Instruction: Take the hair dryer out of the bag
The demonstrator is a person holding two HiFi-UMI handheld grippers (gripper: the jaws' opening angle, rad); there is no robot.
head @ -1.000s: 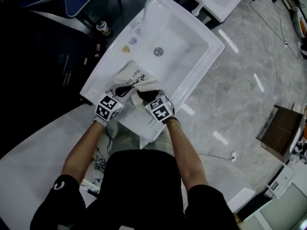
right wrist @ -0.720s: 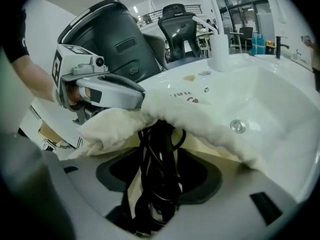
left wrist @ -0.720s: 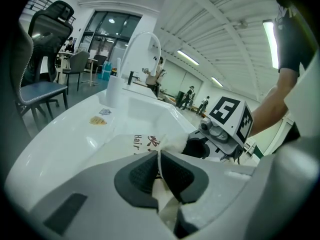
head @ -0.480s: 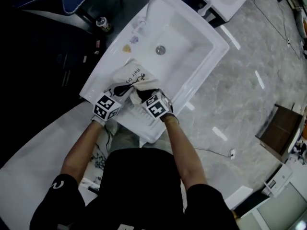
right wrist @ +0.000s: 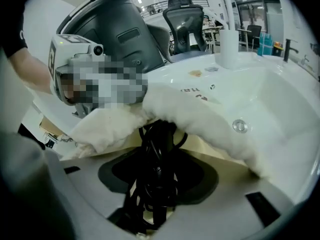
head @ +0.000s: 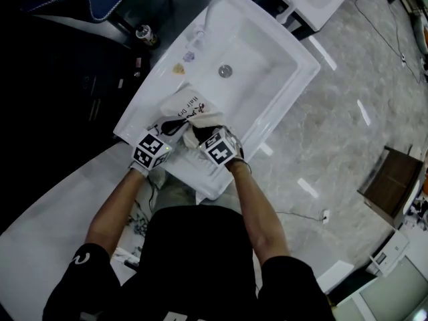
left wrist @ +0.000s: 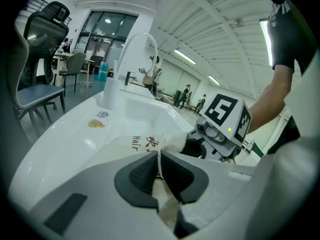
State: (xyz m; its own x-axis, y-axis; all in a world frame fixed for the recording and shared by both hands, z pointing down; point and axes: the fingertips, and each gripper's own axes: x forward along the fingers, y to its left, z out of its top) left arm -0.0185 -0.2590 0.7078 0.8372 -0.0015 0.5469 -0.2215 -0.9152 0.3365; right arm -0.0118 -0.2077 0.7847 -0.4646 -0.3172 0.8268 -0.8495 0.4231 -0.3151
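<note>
White washbasin [head: 144, 102] deck is my work surface, with grey floor all round. Nearest me, my left gripper [left wrist: 158, 160] is clenched on the cloth bag [head: 188, 105] at its hem, anchoring it with the mouth facing 6 o'clock. My right gripper [right wrist: 159, 154] is in that mouth. Its jaws have just been closing and now grasp the hair dryer [right wrist: 154, 189] by its black cord bundle, the rest of it inside the bag. The deck edge is close at 6 o'clock. The bowl at 1 o'clock, short of the faucet [left wrist: 142, 35], looks like open room.
</note>
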